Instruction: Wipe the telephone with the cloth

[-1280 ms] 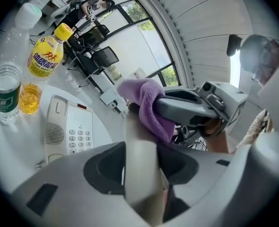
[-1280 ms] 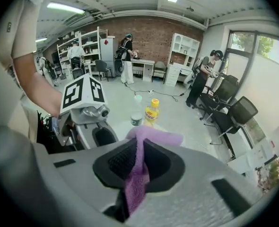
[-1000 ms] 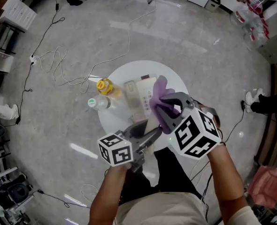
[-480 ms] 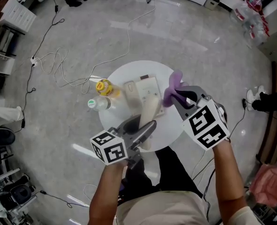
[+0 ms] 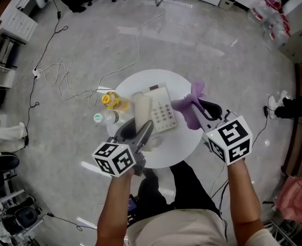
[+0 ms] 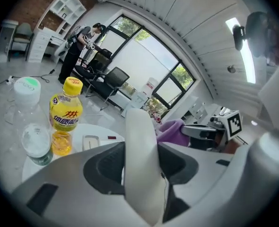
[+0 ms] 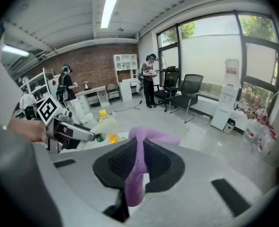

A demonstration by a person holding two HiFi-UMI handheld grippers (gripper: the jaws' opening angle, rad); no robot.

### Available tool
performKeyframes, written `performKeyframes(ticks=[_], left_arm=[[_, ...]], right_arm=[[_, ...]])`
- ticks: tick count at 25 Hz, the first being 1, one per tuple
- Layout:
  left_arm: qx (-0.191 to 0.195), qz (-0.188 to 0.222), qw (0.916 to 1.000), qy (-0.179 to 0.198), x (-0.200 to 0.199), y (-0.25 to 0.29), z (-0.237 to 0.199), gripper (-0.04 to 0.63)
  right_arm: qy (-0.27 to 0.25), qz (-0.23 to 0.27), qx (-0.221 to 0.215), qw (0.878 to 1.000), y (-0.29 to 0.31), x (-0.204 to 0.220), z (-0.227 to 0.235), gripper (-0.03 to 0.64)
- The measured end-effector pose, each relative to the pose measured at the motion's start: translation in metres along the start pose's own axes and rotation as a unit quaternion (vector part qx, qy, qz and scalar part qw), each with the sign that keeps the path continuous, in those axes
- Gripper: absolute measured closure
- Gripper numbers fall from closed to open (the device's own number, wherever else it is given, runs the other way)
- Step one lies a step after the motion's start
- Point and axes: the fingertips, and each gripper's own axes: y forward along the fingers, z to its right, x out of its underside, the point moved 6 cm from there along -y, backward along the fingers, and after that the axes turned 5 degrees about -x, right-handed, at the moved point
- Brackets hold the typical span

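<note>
Handset [image 5: 142,107] of the cream telephone was clamped between the jaws of the left gripper [image 5: 136,132]. In the left gripper view it stood up through the gap, with a pad pressed to each side. Whether its far end touched anything could not be told. Telephone base [image 5: 162,111] lay keypad up near the middle of the round white table [image 5: 184,146], just right of the handset. Right gripper [image 5: 205,110] was pinched shut on the purple cloth [image 5: 188,109], held over the table's right part beside the base. In the right gripper view the cloth rose past the jaws and trailed down between them. Contact between cloth and base could not be told. Yellow-capped drink bottle [image 5: 110,100] and clear water bottle [image 5: 102,119] stood upright on the table, left of the handset and near each other. White cable [image 5: 64,70] lay looped on the grey floor beyond the table.
</note>
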Motion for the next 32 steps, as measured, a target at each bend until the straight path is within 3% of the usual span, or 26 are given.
performKeyframes(ticks=[7,15,32], left_arm=[[-0.089,-0.018,0.9954,0.031,0.017,0.022,-0.024,0.39],[-0.175,-0.027,0.9835,0.034,0.037,0.048,-0.047,0.39],[-0.268,-0.01,0.9633,0.015,0.056,0.081,-0.072,0.39]], right_arm=[[0.048,0.023,0.041,0.998,-0.002,0.028,0.022,0.584],[0.066,-0.003,0.061,0.996,0.012,0.068,0.036,0.584],[0.087,-0.068,0.037,0.993,0.055,0.134,0.032,0.584]])
